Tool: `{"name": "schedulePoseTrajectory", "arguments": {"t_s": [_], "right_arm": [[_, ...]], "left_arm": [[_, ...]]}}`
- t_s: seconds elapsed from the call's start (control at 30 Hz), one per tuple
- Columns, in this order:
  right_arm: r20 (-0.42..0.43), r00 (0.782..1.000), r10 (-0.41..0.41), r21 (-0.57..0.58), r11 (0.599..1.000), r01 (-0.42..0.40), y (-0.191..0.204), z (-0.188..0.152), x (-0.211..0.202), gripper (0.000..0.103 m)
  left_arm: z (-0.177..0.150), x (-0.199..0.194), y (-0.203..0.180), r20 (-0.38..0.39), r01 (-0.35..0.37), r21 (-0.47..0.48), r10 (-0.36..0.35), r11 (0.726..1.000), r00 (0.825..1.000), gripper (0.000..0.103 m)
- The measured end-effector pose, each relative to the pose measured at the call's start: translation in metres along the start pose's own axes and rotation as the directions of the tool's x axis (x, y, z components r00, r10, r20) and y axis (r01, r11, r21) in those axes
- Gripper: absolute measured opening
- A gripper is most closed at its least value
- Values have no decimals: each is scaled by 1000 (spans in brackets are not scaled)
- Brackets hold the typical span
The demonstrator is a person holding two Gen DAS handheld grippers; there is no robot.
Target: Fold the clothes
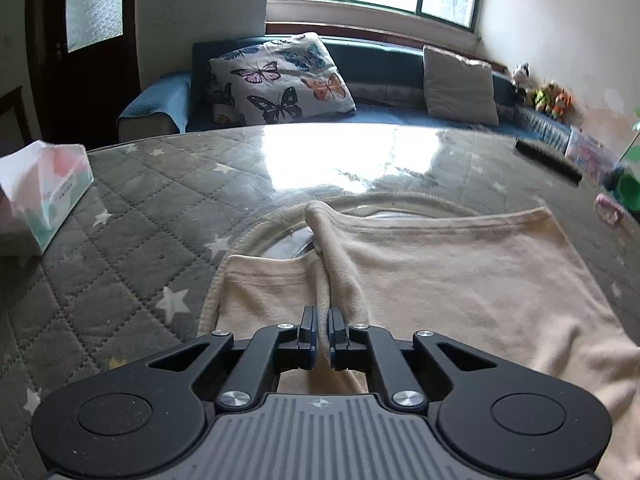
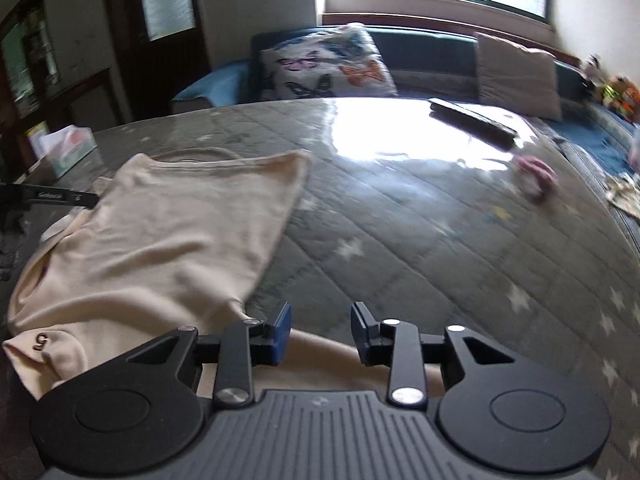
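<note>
**Op:** Left tool [image 1: 323, 326] is clenched on a ridge of the shirt [image 1: 460, 276]; I see cloth pinched between its pads, running up toward 12 o'clock. Right tool [image 2: 320, 330] is released, jaws wide, nothing between them.

**Spotter:** Where's the shirt lying?

**Op:** Flat on the bench [image 2: 400, 216], mostly at 9 to 10 o'clock from my right tool, with a fold of cream cloth just under its jaws. Collar faces the sofa.

**Spotter:** How do you want to fold?

**Op:** I'd judge the left side is being carried over. I should keep the left grip firm, lift only enough to clear, and move straight across so the edge lands parallel. The right tool should take the matching hem corner at 9 o'clock before I pull, or the cloth will skew. Tissue box [image 1: 44, 196] is well apart, no worry.
</note>
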State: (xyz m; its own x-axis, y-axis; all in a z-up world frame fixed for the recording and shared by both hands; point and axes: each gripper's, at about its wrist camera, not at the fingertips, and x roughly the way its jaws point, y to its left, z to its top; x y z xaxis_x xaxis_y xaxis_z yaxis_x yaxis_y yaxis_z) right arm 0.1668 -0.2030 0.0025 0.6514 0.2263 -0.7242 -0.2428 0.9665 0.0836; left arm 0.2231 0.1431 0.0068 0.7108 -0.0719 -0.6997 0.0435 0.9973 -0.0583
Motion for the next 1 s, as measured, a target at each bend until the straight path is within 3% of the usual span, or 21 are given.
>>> {"name": "schedulePoseTrajectory", "arguments": {"t_s": [0.17, 0.37, 0.47, 0.63, 0.7, 0.8, 1.0], "right_arm": [[-8, 999, -32, 68, 997, 33, -19, -15, -4, 33], [14, 997, -71, 106, 992, 69, -31, -24, -12, 33], [26, 997, -77, 120, 990, 73, -35, -26, -16, 33], [45, 995, -92, 140, 987, 85, -39, -33, -24, 33], [49, 995, -91, 146, 986, 83, -40, -36, -27, 34], [51, 994, -95, 153, 984, 86, -41, -41, -29, 34], [64, 993, -102, 147, 985, 91, -39, -44, -38, 40]], "left_arm": [[2, 4, -1, 7, -32, 14, 32, 999, 999, 5], [-5, -36, 32, 87, -91, -136, 103, 986, 991, 2], [-16, -71, 56, 135, -128, -221, 160, 967, 978, 2], [-49, -128, 94, 173, -215, -343, 287, 914, 942, 2], [-68, -140, 108, 153, -257, -383, 336, 887, 929, 3], [-93, -141, 129, 80, -269, -440, 336, 857, 938, 3], [-120, -140, 135, 19, -297, -461, 344, 836, 939, 9]]}}
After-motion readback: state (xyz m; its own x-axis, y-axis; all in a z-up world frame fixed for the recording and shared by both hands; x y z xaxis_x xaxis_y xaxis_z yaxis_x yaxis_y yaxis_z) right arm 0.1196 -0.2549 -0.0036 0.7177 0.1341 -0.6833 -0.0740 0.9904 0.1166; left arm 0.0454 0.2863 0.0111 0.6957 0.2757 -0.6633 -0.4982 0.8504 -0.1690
